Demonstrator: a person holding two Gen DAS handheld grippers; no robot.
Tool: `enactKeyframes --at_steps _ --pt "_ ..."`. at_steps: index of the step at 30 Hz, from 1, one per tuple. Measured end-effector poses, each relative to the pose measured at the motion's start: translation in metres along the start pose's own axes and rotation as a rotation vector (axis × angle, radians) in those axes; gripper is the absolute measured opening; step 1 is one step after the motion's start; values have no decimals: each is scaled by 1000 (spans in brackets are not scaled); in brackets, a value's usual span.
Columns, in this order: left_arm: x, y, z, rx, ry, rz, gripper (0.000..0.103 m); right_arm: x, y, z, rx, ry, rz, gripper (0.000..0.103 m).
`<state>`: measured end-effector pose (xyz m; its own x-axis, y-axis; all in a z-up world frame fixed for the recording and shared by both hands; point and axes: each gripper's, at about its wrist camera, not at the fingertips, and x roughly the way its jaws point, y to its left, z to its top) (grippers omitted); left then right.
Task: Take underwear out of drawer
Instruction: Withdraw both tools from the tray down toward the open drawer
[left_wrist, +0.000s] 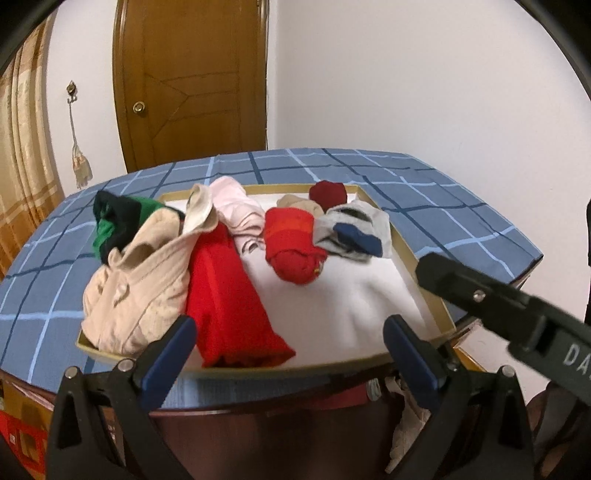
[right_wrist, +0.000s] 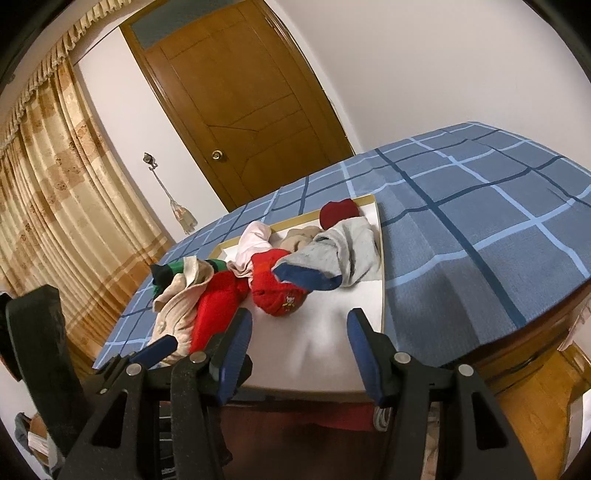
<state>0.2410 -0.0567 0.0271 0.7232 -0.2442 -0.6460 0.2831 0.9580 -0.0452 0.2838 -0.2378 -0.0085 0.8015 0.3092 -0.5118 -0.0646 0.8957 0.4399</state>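
A shallow gold-rimmed drawer box (left_wrist: 432, 291) with a white floor lies on the blue checked tabletop (left_wrist: 443, 192). It holds a heap of clothes: a beige garment (left_wrist: 140, 291), a long red piece (left_wrist: 229, 302), a rolled red piece (left_wrist: 295, 247), a grey and navy piece (left_wrist: 354, 229), pink, green-black and dark red pieces. My left gripper (left_wrist: 290, 332) is open and empty at the box's near edge. My right gripper (right_wrist: 299, 328) is open and empty over the box's white floor (right_wrist: 325, 343). The same clothes show in the right wrist view, the rolled red piece (right_wrist: 280, 291) just ahead of the fingers.
The table edge (right_wrist: 517, 343) drops off close in front and to the right. A wooden door (left_wrist: 192, 81) and a gold curtain (right_wrist: 48, 206) stand behind. The right gripper's black body (left_wrist: 517, 310) crosses the left view's right side.
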Motion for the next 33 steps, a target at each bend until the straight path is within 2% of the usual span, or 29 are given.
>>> enactKeyframes --at_steps 4,12,21,33 --pt "-6 2 -9 -16 9 -6 102 -8 4 -6 -9 3 8 57" --pt "-19 -1 -25 25 -4 24 102 -25 10 -23 -10 12 16 57" --pt "-30 6 -46 -9 11 19 102 -41 9 -44 -7 4 1 57" --pt "-32 8 -72 -17 65 24 102 -55 -3 -69 39 61 0 57"
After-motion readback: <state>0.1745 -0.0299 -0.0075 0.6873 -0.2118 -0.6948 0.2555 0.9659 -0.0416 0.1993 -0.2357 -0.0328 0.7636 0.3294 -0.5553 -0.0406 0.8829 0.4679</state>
